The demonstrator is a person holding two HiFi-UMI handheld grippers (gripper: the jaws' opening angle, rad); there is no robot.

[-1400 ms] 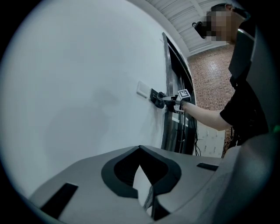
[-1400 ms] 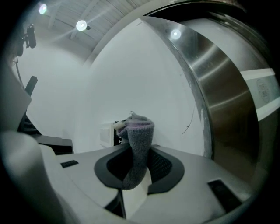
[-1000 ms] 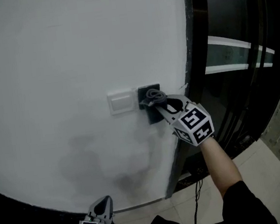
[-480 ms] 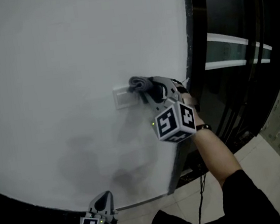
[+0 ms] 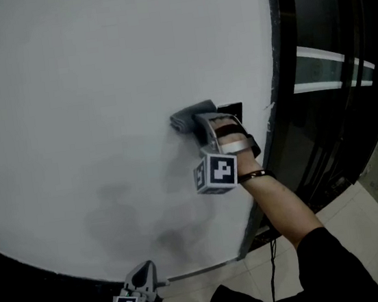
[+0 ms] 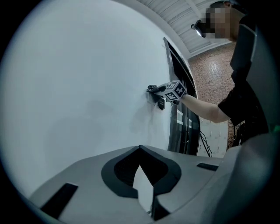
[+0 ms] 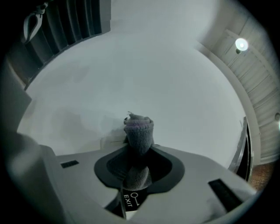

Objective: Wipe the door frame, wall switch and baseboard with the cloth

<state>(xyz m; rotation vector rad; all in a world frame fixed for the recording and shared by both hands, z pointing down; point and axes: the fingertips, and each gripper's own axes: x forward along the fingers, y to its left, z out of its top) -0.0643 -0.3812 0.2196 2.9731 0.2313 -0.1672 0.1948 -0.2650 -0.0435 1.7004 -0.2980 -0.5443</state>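
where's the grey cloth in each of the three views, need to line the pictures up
Head view: grey cloth at centre, against the white wall, at the tip of the right gripper.
Left gripper view: small and far off, upper centre-right, on the same wall.
Right gripper view: centre, sticking up from between the jaws.
Shared landmark: the white wall behind the cloth in all three.
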